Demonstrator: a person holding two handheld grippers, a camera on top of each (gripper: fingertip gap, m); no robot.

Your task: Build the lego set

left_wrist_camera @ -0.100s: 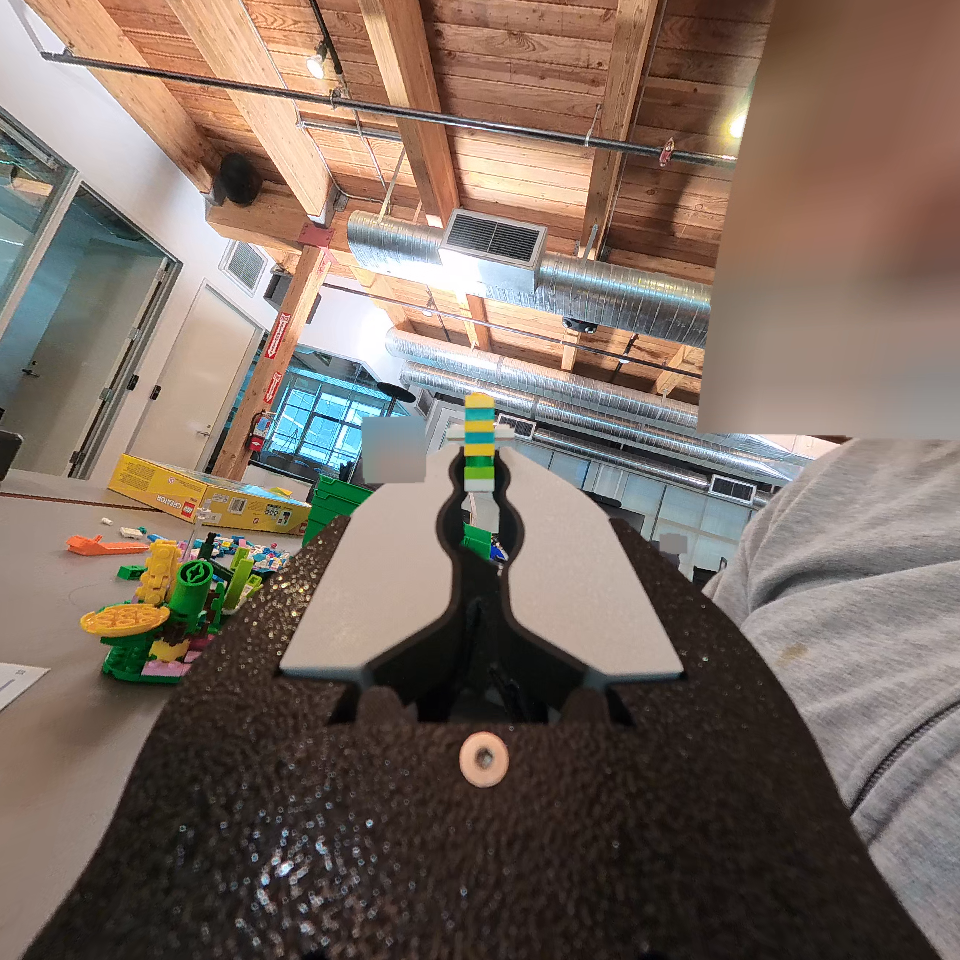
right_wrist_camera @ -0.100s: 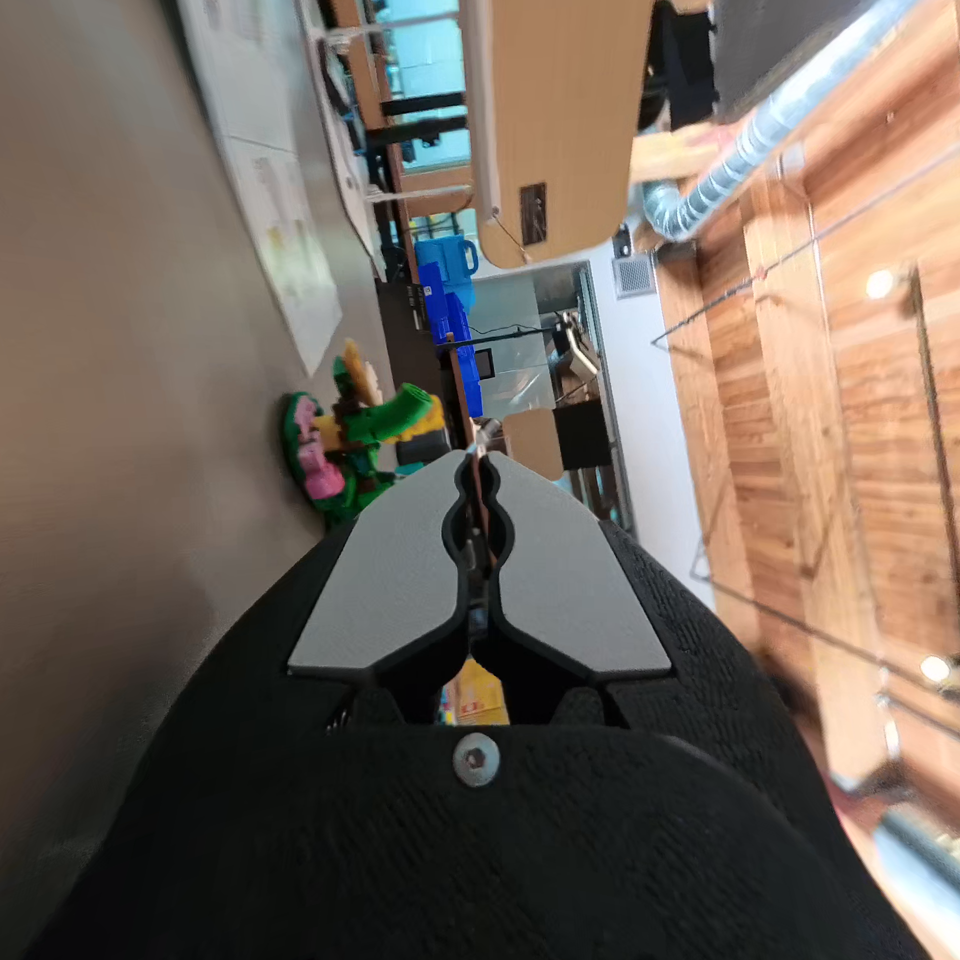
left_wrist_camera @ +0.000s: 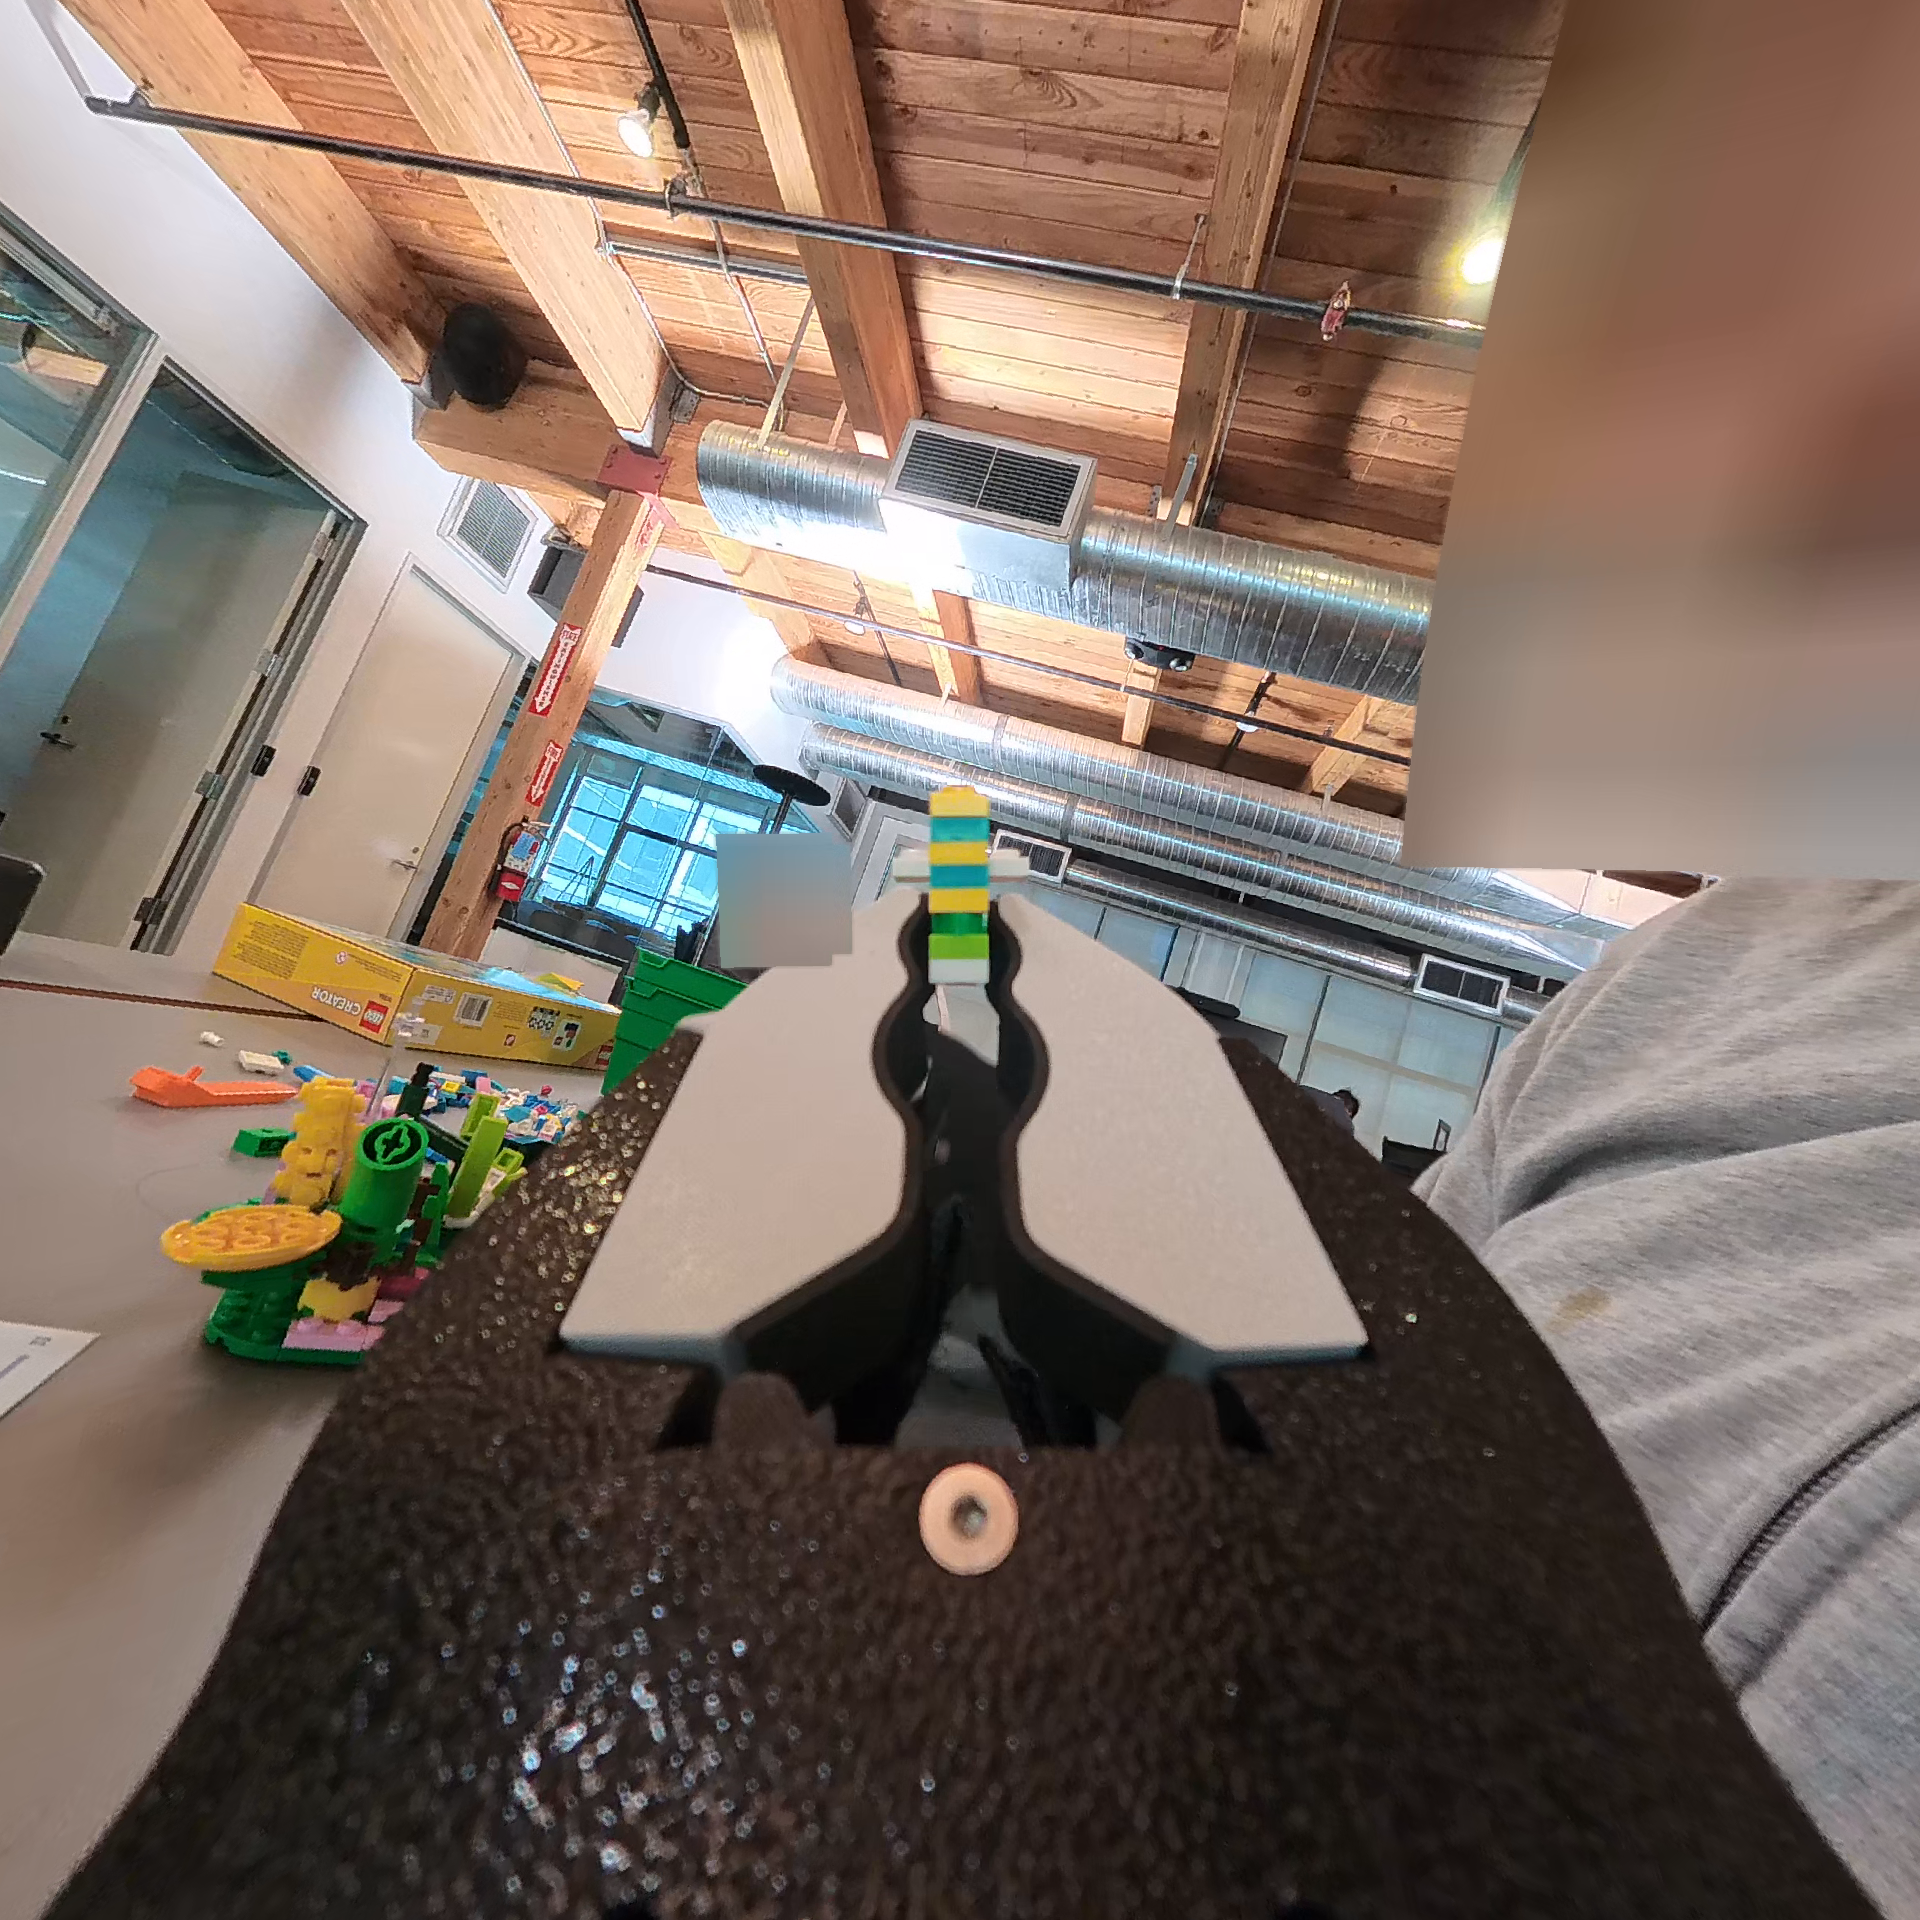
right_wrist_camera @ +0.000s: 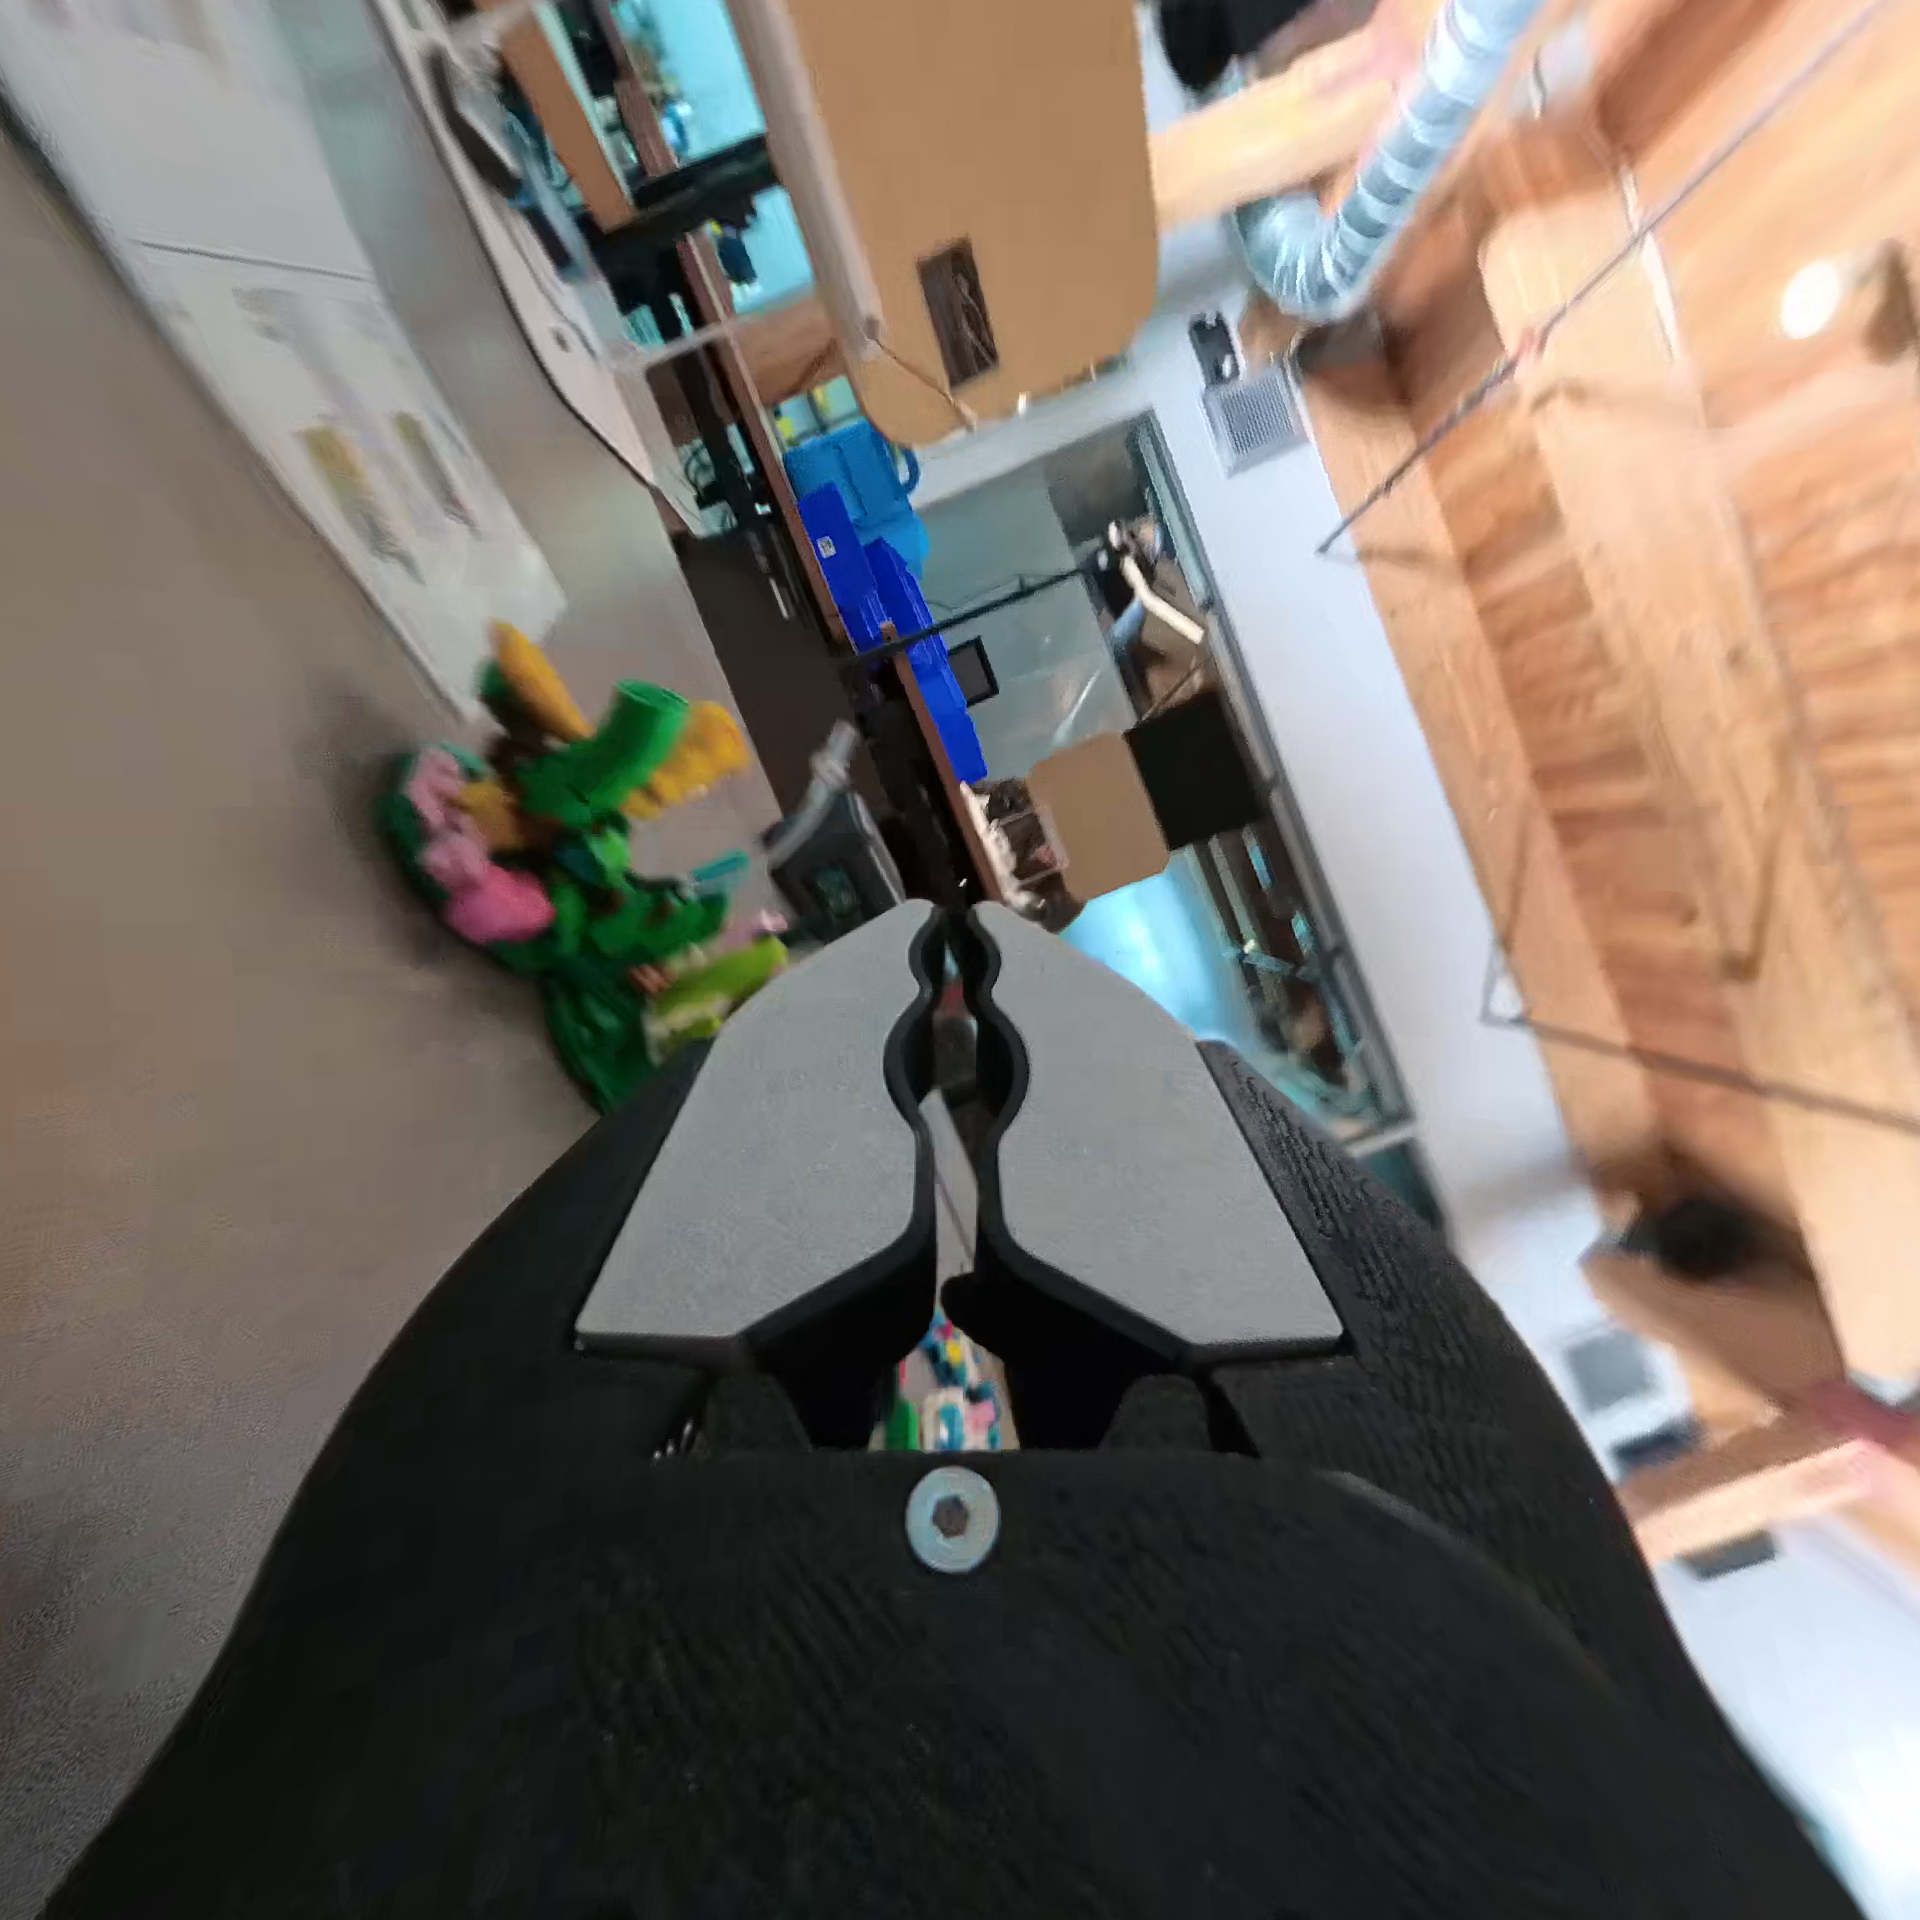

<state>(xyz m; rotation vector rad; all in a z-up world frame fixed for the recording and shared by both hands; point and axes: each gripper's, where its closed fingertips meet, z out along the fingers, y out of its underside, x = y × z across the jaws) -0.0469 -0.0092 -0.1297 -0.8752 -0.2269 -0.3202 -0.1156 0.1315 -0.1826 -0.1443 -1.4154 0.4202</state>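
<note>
My left gripper (left_wrist_camera: 958, 920) is raised above the table and shut on a small stack of bricks (left_wrist_camera: 957, 852). The stack is striped yellow, teal and green, with a white cross plate and a white base, and it stands up out of the fingertips. A brick flower model (left_wrist_camera: 312, 1236), green with yellow and pink parts, stands on the grey table (left_wrist_camera: 94, 1558) to the lower left. My right gripper (right_wrist_camera: 954, 914) is rolled on its side with its fingers together and nothing between the tips. The same flower model (right_wrist_camera: 561, 842) lies to its left, blurred.
A yellow brick box (left_wrist_camera: 405, 997), a green bin (left_wrist_camera: 665, 1008), a pile of loose bricks (left_wrist_camera: 499, 1101) and an orange tool (left_wrist_camera: 208, 1089) lie behind the model. Paper sheets (right_wrist_camera: 343, 447) lie on the table. A person's grey sleeve (left_wrist_camera: 1714, 1299) is at the right. My right fingertips sit around 15 cm from my left ones.
The right wrist view has swung and blurred; the flower model now sits lower and larger in it. The left gripper still holds the brick stack and has hardly moved.
</note>
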